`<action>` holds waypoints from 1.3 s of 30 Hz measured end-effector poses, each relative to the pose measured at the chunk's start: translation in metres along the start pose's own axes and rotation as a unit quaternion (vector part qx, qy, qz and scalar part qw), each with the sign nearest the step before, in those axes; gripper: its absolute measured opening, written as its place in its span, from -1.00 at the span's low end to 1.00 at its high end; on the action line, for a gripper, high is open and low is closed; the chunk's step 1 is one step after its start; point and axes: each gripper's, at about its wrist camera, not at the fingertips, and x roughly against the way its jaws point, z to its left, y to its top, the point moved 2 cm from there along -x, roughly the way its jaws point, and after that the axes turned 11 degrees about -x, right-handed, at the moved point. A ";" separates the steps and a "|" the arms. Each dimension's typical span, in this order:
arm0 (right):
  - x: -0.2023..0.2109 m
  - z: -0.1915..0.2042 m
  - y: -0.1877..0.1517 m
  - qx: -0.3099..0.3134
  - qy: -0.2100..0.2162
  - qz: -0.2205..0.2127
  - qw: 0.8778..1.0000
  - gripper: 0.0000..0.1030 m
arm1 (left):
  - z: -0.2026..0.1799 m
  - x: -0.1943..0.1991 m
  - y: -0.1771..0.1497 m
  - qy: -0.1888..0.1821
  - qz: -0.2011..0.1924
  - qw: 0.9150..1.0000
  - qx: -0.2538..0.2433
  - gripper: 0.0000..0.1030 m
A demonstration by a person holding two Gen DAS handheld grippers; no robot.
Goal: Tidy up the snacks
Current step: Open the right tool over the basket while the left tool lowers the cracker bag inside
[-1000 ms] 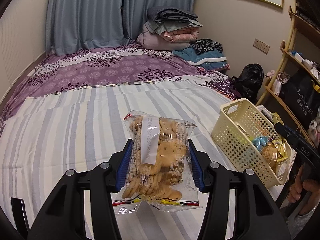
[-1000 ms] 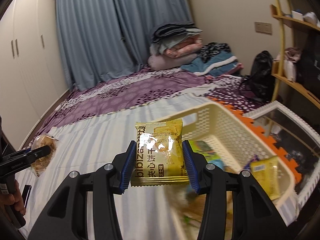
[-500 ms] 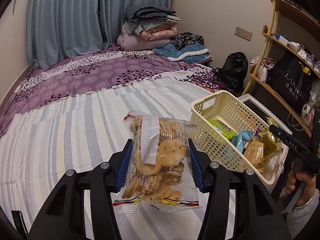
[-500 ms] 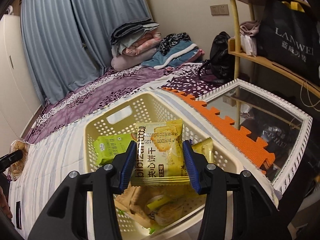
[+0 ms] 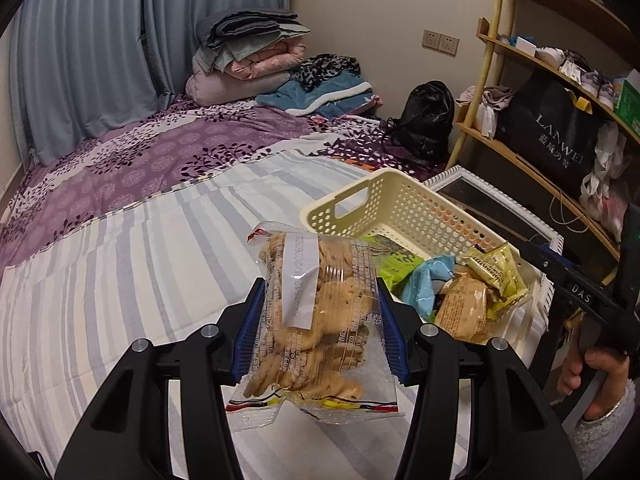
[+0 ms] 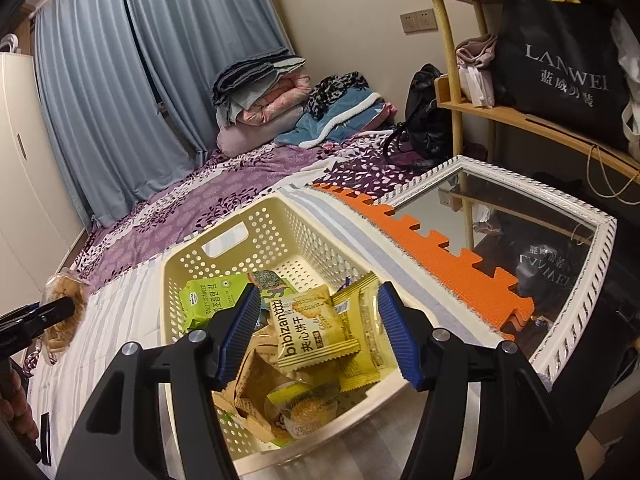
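Blue curtains (image 5: 100, 52) hang at upper left. Folded blankets (image 5: 248, 52) lie at upper centre, a black bag (image 5: 428, 120) beside them. A white-framed mirror (image 6: 520, 220) is at right.

— What colours fill the lower centre?
— A cream perforated plastic basket (image 6: 280, 236) holding a yellow sandwich-biscuit packet (image 6: 312, 332) and a lime-green seaweed packet (image 6: 208, 300).
— And upper left?
— Blue-grey pleated curtains (image 6: 132, 72) above a purple leaf-patterned bedspread (image 6: 224, 200).

Lower center of the left wrist view: cookie bag (image 5: 320, 320) hides the basket's (image 5: 404, 216) near corner; its label's (image 5: 298, 280) printed date is partly illegible.
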 end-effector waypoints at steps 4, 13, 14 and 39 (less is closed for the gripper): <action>0.010 -0.006 0.001 0.003 -0.009 -0.014 1.000 0.19 | -0.032 -0.016 0.011 -0.028 0.003 0.999 -0.024 0.04; 0.019 -0.023 0.002 -0.003 -0.022 -0.023 0.999 0.19 | -0.088 -0.050 0.025 -0.090 0.010 0.994 -0.059 0.04; 0.019 -0.024 0.002 -0.003 -0.023 -0.023 0.999 0.19 | -0.095 -0.053 0.026 -0.097 0.010 0.993 -0.064 0.04; 0.021 -0.020 -0.008 0.008 -0.015 -0.012 1.000 0.19 | -0.097 -0.068 0.012 -0.081 0.005 0.992 -0.095 0.79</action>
